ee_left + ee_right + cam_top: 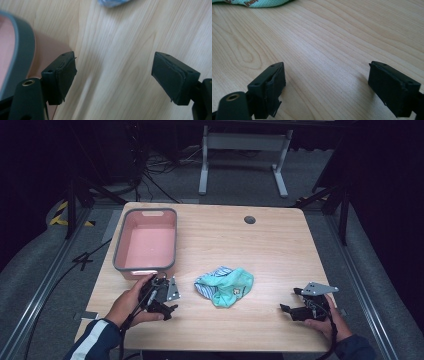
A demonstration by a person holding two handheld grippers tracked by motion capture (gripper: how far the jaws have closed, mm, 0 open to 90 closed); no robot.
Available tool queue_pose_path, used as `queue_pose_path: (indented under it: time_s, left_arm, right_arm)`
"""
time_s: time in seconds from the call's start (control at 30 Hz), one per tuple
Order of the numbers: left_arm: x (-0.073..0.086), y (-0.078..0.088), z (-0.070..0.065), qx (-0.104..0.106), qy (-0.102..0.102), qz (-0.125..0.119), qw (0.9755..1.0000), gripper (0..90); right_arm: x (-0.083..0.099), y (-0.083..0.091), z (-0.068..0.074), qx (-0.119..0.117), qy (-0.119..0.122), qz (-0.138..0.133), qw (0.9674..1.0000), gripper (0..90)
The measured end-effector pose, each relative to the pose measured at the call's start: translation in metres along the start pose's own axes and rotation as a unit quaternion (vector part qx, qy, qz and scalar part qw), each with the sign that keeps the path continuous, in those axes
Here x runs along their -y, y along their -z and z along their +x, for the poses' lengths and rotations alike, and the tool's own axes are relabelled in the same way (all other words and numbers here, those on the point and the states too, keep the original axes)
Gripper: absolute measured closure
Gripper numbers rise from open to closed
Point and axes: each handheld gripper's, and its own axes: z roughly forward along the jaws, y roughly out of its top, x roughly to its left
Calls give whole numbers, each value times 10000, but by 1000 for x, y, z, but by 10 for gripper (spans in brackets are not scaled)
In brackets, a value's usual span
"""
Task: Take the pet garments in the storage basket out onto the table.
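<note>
Wooden tabletop (280,245). Crumpled teal cloth (225,286): near centre, lying between the two claws, apart from both. Left claw (167,304): near left, jaws spread wide, holding nothing, just beside the pink bin (147,244) with grey rim at far left. Right claw (291,301): near right, jaws wide, holding nothing, pointing left at the cloth.

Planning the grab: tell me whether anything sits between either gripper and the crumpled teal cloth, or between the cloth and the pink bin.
Nothing visible does. The left gripper and right gripper rest on the table either side of the teal cloth, jaws open, with bare wood between. Bare wood also separates the cloth from the pink bin, which looks empty.
</note>
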Motion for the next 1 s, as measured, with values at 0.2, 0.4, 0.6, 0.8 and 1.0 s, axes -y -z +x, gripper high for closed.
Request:
queue_pose_path:
  time_s: [0.2,0.4,0.6,0.8,1.0]
  left_arm:
    - [20,-1,1,-66,155,64,9998,202]
    - [43,-1,4,-99,381,43,9992,200]
    - [65,0,7,-69,686,-111,9976,196]
    - [83,0,9,-87,904,-138,9958,193]
    - [108,0,15,-147,1364,-296,9901,199]
  right_arm:
    - [0,0,0,1,-1,0,10000,149]
    - [0,0,0,5,-4,0,10000,149]
    - [0,0,0,9,-9,0,10000,148]
    - [0,0,0,8,-8,-1,10000,148]
    - [0,0,0,9,-7,0,10000,148]
